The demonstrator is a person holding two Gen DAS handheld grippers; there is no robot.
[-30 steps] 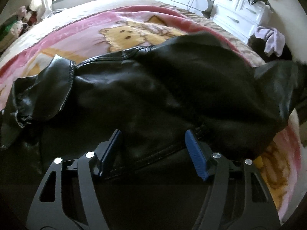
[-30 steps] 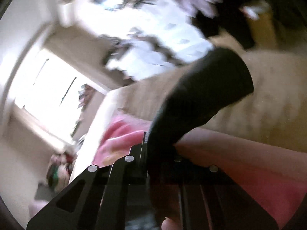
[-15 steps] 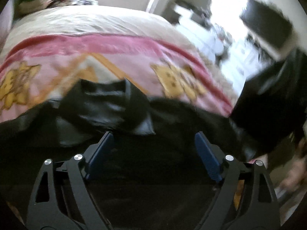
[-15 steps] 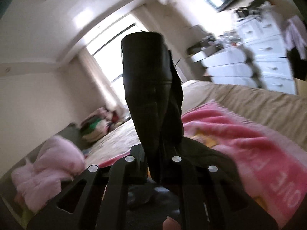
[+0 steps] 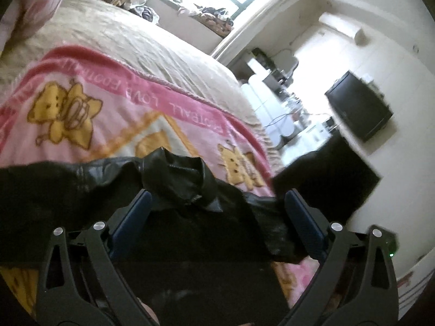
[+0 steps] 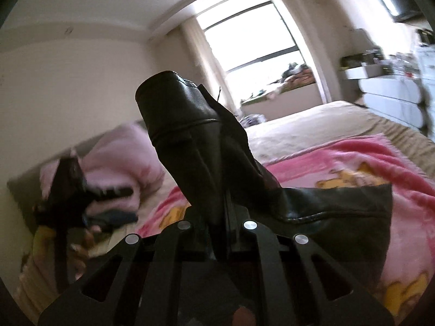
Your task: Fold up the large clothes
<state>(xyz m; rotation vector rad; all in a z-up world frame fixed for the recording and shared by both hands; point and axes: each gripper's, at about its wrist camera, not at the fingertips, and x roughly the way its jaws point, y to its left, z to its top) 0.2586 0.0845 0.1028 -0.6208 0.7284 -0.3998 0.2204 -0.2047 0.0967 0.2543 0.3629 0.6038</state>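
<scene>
A black leather jacket [image 5: 89, 187] lies on the pink blanket [image 5: 114, 119], its collar [image 5: 185, 176] crumpled just ahead of my left gripper [image 5: 217, 209]. That gripper's jaws are opening wide. The blue pads [image 5: 301, 217] stand clear of the leather, with the collar lying below and between them. My right gripper [image 6: 220, 212] is shut on the jacket's sleeve [image 6: 185, 135], whose cuff end sticks up from the jaws. More of the jacket [image 6: 339, 203] trails to the right. The left gripper [image 6: 65, 187] shows blurred at the left of the right wrist view, held by a hand.
A beige bedspread [image 5: 152, 43] lies under the blanket. Pink bedding [image 6: 122, 157] is piled at the bed's far side. White drawers [image 6: 391, 100] and a wall television [image 5: 359, 111] stand beyond the bed. The window sill [image 6: 274, 92] holds clutter.
The left gripper's jaws widened and came off the jacket's body, and its view swung to the collar. The right gripper rolled upright and swept across the bed with the sleeve still clamped.
</scene>
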